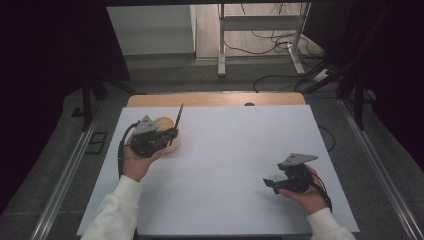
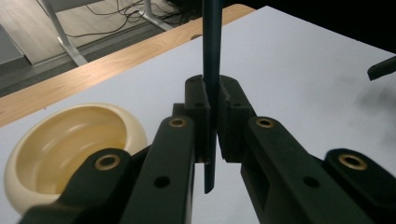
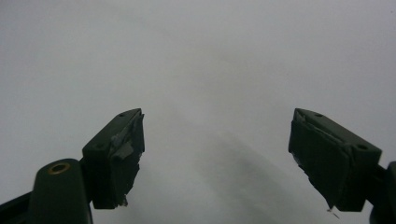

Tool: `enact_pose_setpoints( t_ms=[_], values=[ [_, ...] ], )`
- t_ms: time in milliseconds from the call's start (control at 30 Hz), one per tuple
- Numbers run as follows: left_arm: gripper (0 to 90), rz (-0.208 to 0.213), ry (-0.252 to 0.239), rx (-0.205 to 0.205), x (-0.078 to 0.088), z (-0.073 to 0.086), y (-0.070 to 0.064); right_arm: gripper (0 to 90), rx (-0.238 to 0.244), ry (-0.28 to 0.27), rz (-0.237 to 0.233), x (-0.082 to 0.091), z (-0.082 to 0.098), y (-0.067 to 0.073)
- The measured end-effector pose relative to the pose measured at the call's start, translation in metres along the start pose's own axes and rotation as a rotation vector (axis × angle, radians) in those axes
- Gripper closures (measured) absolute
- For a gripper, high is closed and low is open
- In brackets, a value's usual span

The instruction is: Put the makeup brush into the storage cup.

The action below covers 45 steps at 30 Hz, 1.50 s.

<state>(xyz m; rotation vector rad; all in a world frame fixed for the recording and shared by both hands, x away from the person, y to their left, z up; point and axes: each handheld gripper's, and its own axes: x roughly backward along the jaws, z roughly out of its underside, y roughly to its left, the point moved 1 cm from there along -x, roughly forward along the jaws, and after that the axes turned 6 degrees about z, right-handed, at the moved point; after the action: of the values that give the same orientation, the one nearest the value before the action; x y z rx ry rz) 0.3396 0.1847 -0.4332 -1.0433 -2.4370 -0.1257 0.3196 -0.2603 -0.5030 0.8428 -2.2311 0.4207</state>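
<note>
Rod (image 2: 210, 70), thin, dark and straight, was clamped between the closed jaws of the left gripper (image 2: 211, 121); in the left gripper view it stood nearly upright, its lower end hanging just below the pads and its upper part running out of the top of the picture. In the high view the same rod (image 1: 178, 117) rose at a slight tilt from the left gripper (image 1: 170, 136), held in the left hand (image 1: 136, 162) over the near-left part of the white mat (image 1: 225, 165). The white sleeve (image 1: 116, 212) of that arm entered from the bottom edge.

Right gripper (image 1: 270, 182) lay well apart from the left one, low over the near-right part of the mat, in the right hand (image 1: 307, 195). Its jaws stood wide apart with nothing between them; in the right gripper view the two pads (image 3: 122, 156) framed bare mat (image 3: 210, 70).

Bowl (image 1: 167, 134), cream-coloured and empty, sat on the mat partly hidden by the left gripper in the high view. In the left gripper view the bowl (image 2: 60, 149) lay to the left of the jaws, tilted with its opening turned toward the camera.

Beyond the mat ran the wooden table edge (image 1: 215, 99). Farther off, cables (image 1: 272, 42) lay on the floor beside a metal frame (image 1: 221, 40).
</note>
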Motion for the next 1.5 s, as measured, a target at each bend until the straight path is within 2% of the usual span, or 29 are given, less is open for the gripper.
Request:
enact_pose_setpoints(
  t_ms=[800,1500],
  values=[
    [84.3,-0.028,-0.014,0.027,-0.001,-0.011,0.016,19.1,-0.005,-0.001,0.002,0.000,0.000,-0.001],
    [84.3,-0.056,-0.025,0.072,-0.003,-0.019,0.033,19.1,-0.006,0.002,0.001,0.000,0.001,-0.001]
  ],
)
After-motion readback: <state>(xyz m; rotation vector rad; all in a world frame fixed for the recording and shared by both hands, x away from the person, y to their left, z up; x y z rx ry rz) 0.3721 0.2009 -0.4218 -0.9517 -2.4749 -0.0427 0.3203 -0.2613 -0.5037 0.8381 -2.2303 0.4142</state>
